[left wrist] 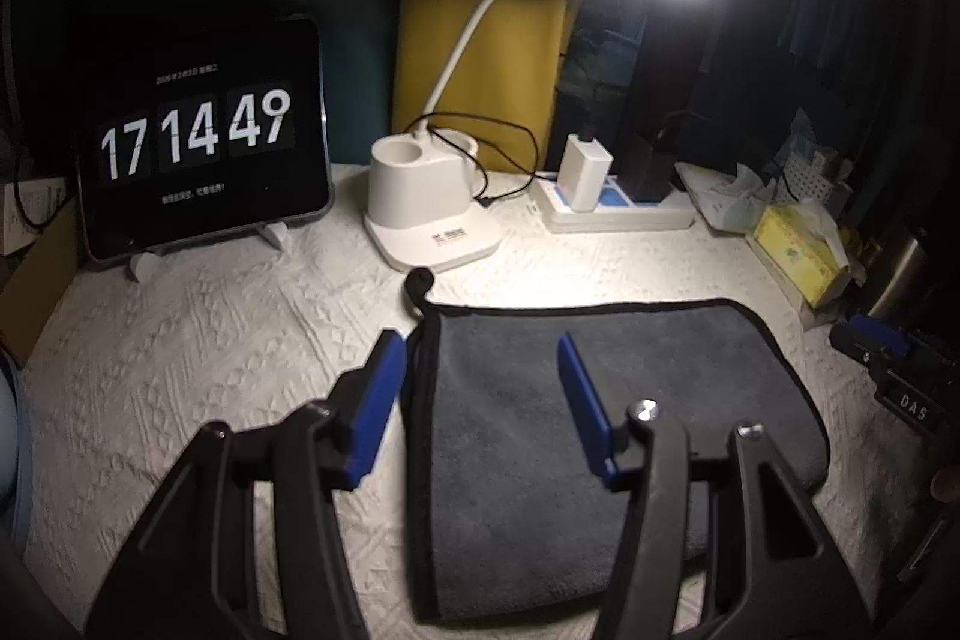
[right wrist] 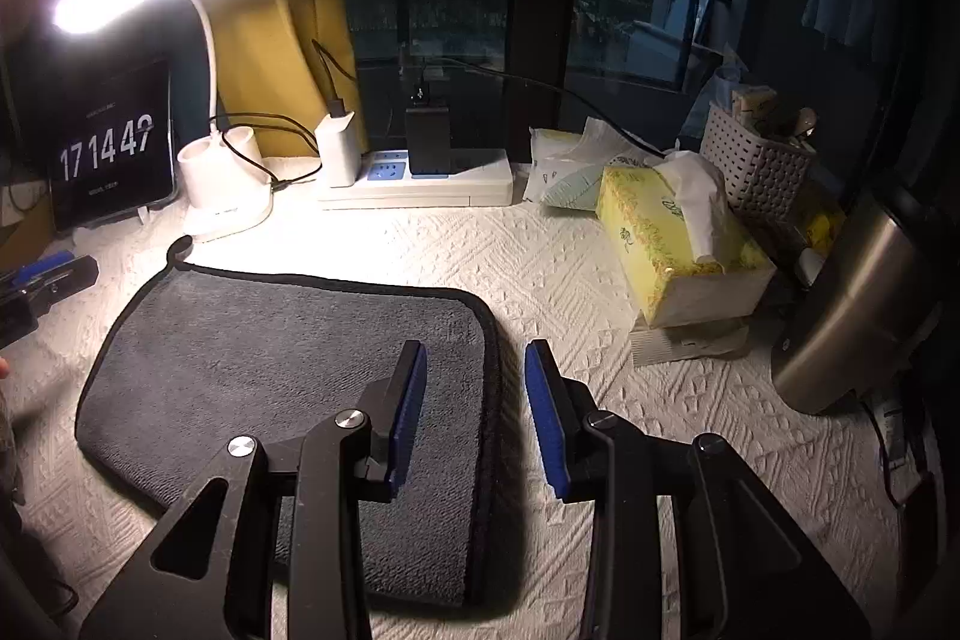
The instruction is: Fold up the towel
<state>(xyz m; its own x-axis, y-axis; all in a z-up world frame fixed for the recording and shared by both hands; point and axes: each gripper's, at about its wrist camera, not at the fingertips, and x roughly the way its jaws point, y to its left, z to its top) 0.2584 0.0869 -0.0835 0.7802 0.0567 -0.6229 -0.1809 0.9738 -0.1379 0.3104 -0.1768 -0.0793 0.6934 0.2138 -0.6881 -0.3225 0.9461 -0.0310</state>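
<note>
In the left wrist view, the left gripper [left wrist: 480, 349] is being held with its blue-padded jaws spread wide and nothing between them. It is being shown straddling the left edge of the grey towel [left wrist: 600, 430], which is lying on the white textured table cover [left wrist: 210, 340], apparently doubled, with its black-trimmed edge and a small hanging loop [left wrist: 418, 280] at the far left corner. Only this view is giving the whole tablet clock [left wrist: 204, 136], propped on its stand at the far left. The desk lamp [left wrist: 432, 214], the power strip [left wrist: 612, 208] with a white charger [left wrist: 585, 172] and the yellow tissue box [left wrist: 798, 250] are being seen behind the towel. The right gripper [left wrist: 882, 340] is being caught partly at the right edge.

In the right wrist view, the right gripper [right wrist: 475, 358] is likewise being held spread apart and empty, straddling the towel's [right wrist: 270, 358] right edge. Only here are a perforated white basket [right wrist: 756, 166], a steel flask [right wrist: 864, 304] and the window with buildings beyond being shown. The left gripper [right wrist: 45, 274] is being glimpsed at the left edge.
</note>
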